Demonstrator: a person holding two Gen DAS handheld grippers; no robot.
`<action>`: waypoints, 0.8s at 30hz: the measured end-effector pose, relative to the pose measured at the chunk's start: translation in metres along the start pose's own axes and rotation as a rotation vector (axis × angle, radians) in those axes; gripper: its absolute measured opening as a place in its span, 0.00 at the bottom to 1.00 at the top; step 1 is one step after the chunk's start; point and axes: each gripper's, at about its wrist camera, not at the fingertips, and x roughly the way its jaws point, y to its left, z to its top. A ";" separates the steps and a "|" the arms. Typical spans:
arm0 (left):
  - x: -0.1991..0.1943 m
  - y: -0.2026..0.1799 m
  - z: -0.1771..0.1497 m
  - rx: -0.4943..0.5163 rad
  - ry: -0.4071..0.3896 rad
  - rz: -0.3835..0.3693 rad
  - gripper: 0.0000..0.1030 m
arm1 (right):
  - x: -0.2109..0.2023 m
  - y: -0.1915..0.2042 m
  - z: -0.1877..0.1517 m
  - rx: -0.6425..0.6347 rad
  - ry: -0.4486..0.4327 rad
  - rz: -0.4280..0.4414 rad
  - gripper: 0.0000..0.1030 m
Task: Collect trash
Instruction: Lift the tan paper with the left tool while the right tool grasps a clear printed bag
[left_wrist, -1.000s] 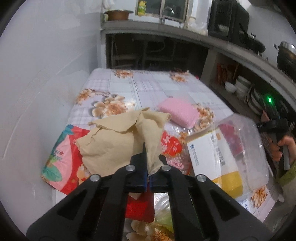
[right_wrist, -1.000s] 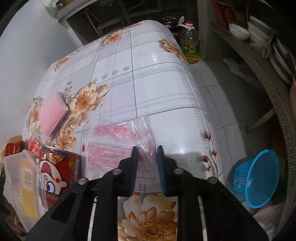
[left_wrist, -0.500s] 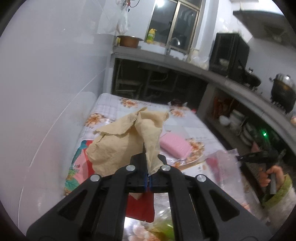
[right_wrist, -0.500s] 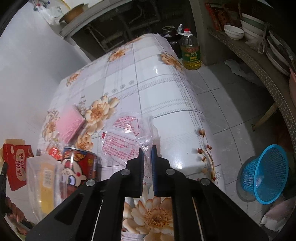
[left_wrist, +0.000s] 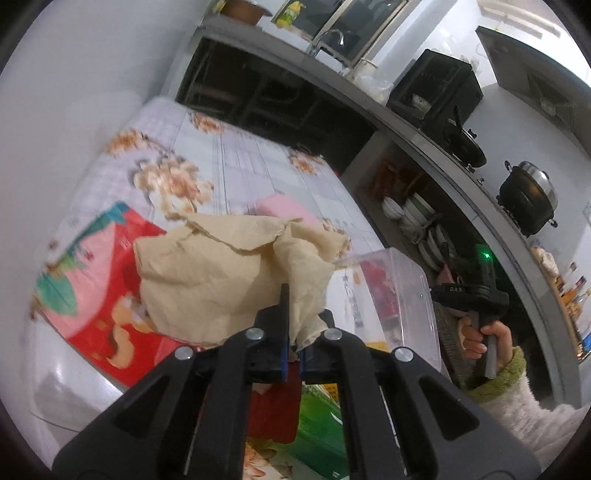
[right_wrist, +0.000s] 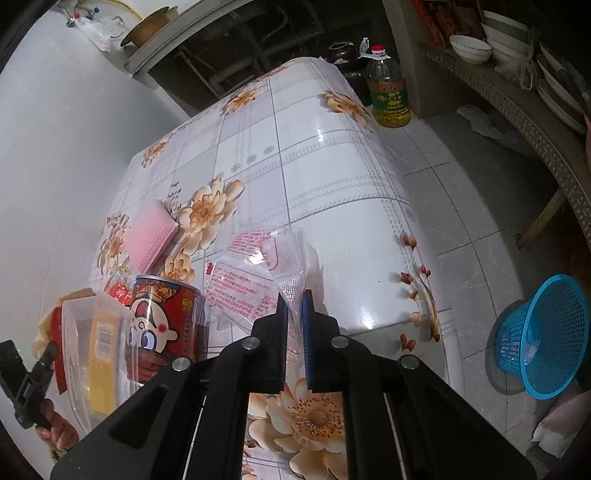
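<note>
Precariously, my left gripper (left_wrist: 291, 350) pinches crumpled tan paper (left_wrist: 229, 273) while my right gripper (right_wrist: 294, 328) clamps a clear printed wrapper (right_wrist: 258, 280) (slippery film could slide free).

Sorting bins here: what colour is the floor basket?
Bright blue basket, clearest in the right wrist view.

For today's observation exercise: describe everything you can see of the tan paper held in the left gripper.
The tan paper is a thin, creased, crumpled sheet, like a napkin or a wrapper, with ragged torn edges along its top. The left gripper is shut on its lower corner, so it hangs lifted and fanned out above the red packaging on the table. Nothing else visibly touches it.
</note>
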 end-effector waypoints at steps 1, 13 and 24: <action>0.002 0.002 0.000 -0.011 0.004 -0.019 0.02 | 0.001 0.000 0.000 0.000 0.002 0.001 0.07; 0.007 0.027 -0.005 -0.128 0.005 -0.177 0.10 | 0.009 0.000 -0.003 -0.007 0.022 0.004 0.08; 0.002 0.024 -0.005 -0.063 -0.004 -0.055 0.10 | 0.009 -0.002 -0.003 -0.004 0.022 0.001 0.08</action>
